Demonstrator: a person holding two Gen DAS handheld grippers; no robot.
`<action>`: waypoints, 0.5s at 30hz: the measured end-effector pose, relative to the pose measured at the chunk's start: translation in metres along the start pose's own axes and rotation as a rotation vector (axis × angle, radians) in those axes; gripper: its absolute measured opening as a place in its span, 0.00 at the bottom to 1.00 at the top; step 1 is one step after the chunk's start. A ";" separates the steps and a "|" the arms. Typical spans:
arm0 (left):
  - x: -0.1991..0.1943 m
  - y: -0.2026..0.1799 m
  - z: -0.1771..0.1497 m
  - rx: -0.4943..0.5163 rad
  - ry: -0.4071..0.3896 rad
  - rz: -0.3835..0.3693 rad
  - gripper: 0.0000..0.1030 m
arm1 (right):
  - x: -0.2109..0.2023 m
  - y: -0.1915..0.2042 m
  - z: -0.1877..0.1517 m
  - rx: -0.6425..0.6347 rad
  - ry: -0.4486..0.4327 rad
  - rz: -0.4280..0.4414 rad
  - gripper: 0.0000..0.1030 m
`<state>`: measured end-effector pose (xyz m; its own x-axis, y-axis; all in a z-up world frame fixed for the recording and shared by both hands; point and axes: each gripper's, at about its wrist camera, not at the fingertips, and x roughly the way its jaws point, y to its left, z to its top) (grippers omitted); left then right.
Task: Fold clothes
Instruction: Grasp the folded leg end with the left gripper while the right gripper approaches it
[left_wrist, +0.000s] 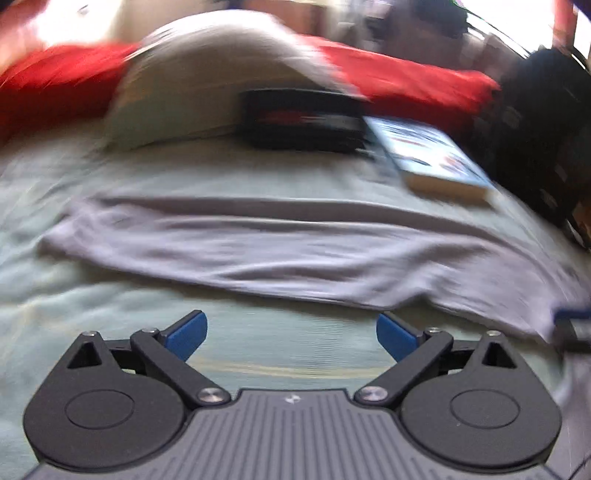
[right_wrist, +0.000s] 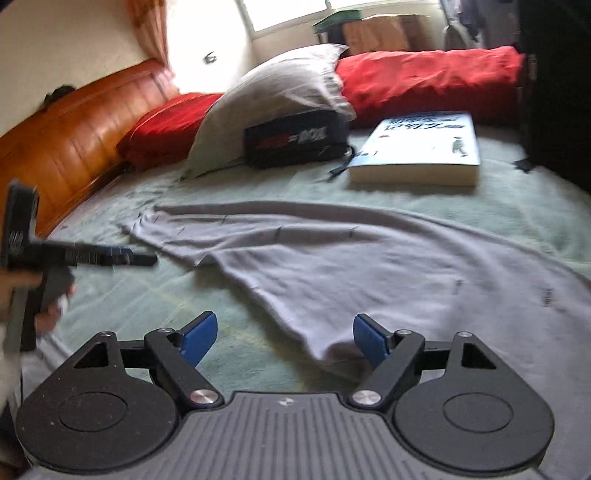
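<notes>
Both grippers spread, nothing pinched: left gripper (left_wrist: 291, 336) over bedsheet (left_wrist: 110, 314), right gripper (right_wrist: 284, 338) w/ grey cloth (right_wrist: 332, 266) corner between pads, untouched.

A pale lavender-grey garment (right_wrist: 332, 258), plain with a few tiny dark marks, lies on a pale mint-green bed cover (right_wrist: 517, 192). A light grey pillow (right_wrist: 273, 99) sits between two bright red cushions (right_wrist: 428, 81). A black bag (right_wrist: 295, 142) carries a red and white logo. A book (right_wrist: 417, 147) has a white and light blue cover with cream page edges. The headboard (right_wrist: 74, 136) is glossy orange-brown wood. Both the left gripper (left_wrist: 291, 334) and the right gripper (right_wrist: 284, 338) are black and grey with blue pads (right_wrist: 199, 338).
</notes>
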<state>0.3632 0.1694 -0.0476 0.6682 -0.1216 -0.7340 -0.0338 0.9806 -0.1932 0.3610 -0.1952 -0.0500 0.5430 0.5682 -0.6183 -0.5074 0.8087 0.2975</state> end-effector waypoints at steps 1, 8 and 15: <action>0.004 0.023 0.003 -0.079 0.015 -0.014 0.94 | 0.001 0.001 -0.001 -0.002 0.002 -0.005 0.82; 0.028 0.151 0.009 -0.529 -0.123 -0.230 0.81 | 0.006 -0.005 0.006 0.010 -0.008 -0.057 0.82; 0.057 0.191 0.029 -0.602 -0.222 -0.106 0.07 | 0.019 0.013 0.026 -0.037 -0.020 -0.120 0.82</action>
<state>0.4159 0.3544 -0.1076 0.8262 -0.1153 -0.5514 -0.3268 0.6992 -0.6359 0.3816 -0.1698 -0.0389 0.6145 0.4707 -0.6332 -0.4620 0.8652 0.1948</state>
